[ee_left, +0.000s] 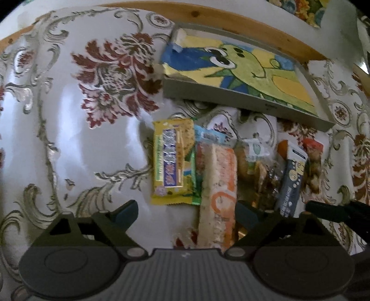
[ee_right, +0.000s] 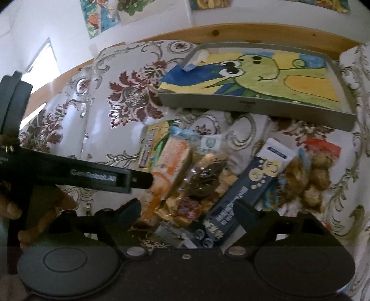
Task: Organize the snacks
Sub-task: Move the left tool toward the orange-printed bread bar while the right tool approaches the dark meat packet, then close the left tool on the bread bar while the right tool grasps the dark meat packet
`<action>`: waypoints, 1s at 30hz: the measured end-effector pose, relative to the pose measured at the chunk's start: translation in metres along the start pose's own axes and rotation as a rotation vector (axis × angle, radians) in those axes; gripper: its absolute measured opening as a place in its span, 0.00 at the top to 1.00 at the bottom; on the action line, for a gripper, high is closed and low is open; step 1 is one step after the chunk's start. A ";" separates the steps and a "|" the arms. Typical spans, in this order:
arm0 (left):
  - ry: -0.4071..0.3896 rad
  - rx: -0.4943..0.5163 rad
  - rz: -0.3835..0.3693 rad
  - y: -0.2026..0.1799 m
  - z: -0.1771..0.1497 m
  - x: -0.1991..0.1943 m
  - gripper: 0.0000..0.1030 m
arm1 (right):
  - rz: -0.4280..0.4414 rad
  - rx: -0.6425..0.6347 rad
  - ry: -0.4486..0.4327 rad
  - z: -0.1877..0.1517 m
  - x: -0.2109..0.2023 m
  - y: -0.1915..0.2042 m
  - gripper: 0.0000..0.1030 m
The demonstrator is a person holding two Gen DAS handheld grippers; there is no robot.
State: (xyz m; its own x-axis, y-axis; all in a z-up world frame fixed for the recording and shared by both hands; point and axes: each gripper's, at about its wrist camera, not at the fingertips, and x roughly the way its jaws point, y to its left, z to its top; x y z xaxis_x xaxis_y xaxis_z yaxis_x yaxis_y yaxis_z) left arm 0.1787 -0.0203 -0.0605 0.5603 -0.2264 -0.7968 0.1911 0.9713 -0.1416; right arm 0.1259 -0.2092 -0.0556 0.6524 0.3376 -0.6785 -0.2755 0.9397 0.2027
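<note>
Floral-cloth surface [ee_left: 57, 129], drawings on the wall [ee_right: 101, 18]. Snacks [ee_left: 217, 171] are lying beside the tray [ee_left: 242, 101]. I'm hovering my left gripper [ee_left: 187, 213] and right gripper [ee_right: 187, 213] over them, both spread, empty.

Snack packets lined up below painted tray

The left claw [ee_left: 187, 214] hangs wide open over a floral-clothed worktop [ee_left: 69, 139]. A yellow packet [ee_left: 172, 162], an orange-and-white packet [ee_left: 218, 185] and a dark blue packet [ee_left: 292, 183] lie side by side near a cartoon-painted tray [ee_left: 242, 97].
</note>
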 end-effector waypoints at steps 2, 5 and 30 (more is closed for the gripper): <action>0.009 0.006 -0.014 -0.001 0.000 0.002 0.11 | 0.004 -0.008 -0.002 0.001 0.003 0.003 0.15; 0.027 -0.002 -0.037 -0.001 0.002 0.006 0.15 | 0.007 -0.005 0.007 0.002 0.010 0.003 0.16; 0.139 -0.125 -0.208 0.013 0.010 0.033 0.58 | -0.034 0.027 0.050 0.005 0.040 0.002 0.36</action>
State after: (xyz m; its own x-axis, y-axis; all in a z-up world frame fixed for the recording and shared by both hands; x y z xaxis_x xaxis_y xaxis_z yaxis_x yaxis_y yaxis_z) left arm 0.2073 -0.0160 -0.0829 0.4016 -0.4185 -0.8146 0.1850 0.9082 -0.3754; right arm 0.1549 -0.1932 -0.0781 0.6250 0.3034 -0.7193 -0.2347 0.9518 0.1975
